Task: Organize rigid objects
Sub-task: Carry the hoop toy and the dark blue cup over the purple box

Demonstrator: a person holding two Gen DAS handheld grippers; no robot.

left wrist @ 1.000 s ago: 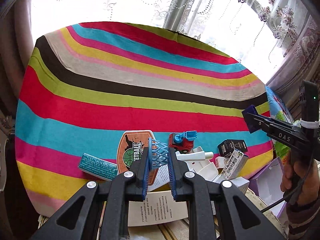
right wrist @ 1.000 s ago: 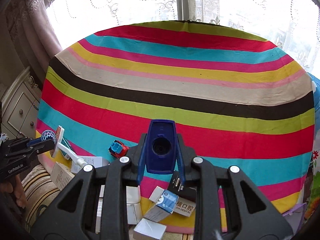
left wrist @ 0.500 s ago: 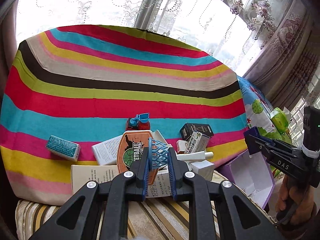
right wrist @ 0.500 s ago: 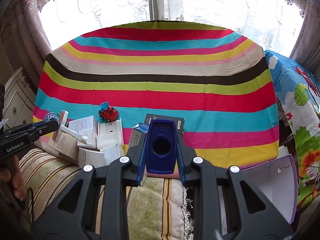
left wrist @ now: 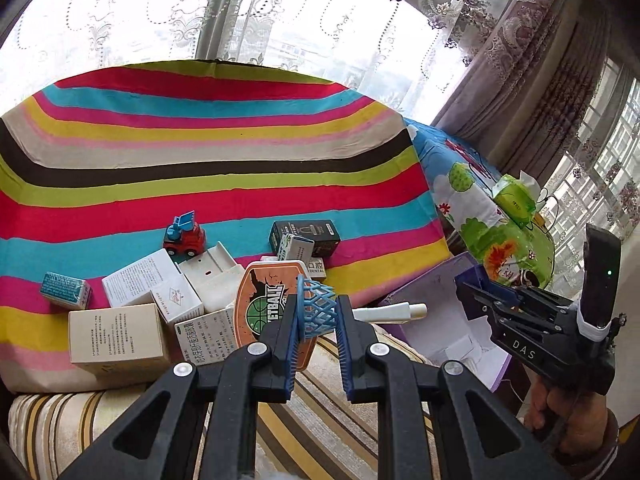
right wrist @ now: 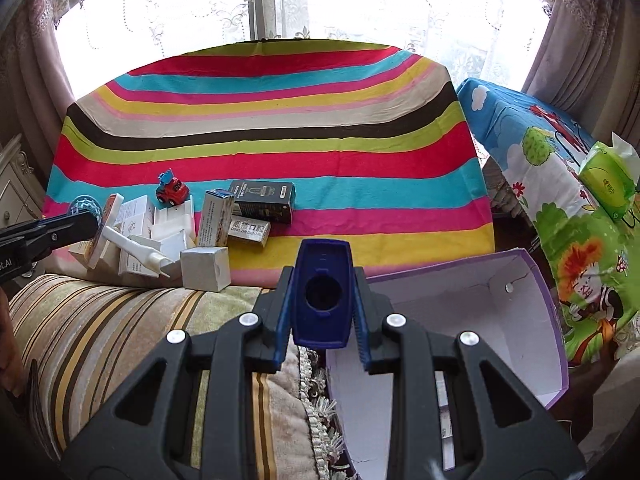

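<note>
My left gripper point(left wrist: 317, 318) is shut on the blue net hoop of a toy basketball hoop point(left wrist: 264, 312), whose orange backboard and white pole hang above the sofa edge; it also shows in the right wrist view point(right wrist: 106, 224). My right gripper point(right wrist: 322, 296) is shut on a dark blue plastic holder point(right wrist: 322, 292), held over the near-left edge of the open purple box point(right wrist: 532, 320). In the left wrist view the right gripper point(left wrist: 478, 290) hovers above that box point(left wrist: 448, 332). Several small cartons point(right wrist: 206, 268) and a red toy truck point(right wrist: 173, 191) lie on the striped cloth.
A black carton point(right wrist: 262, 200) and a teal box point(left wrist: 66, 295) lie among the pile on the striped cloth point(right wrist: 280, 120). A striped sofa cushion point(right wrist: 100, 328) is in front. A cartoon-print cover with a green tissue pack point(right wrist: 608, 186) is at the right.
Both grippers have pulled back and swung right with their objects. The purple box has come into full view below the right gripper.
</note>
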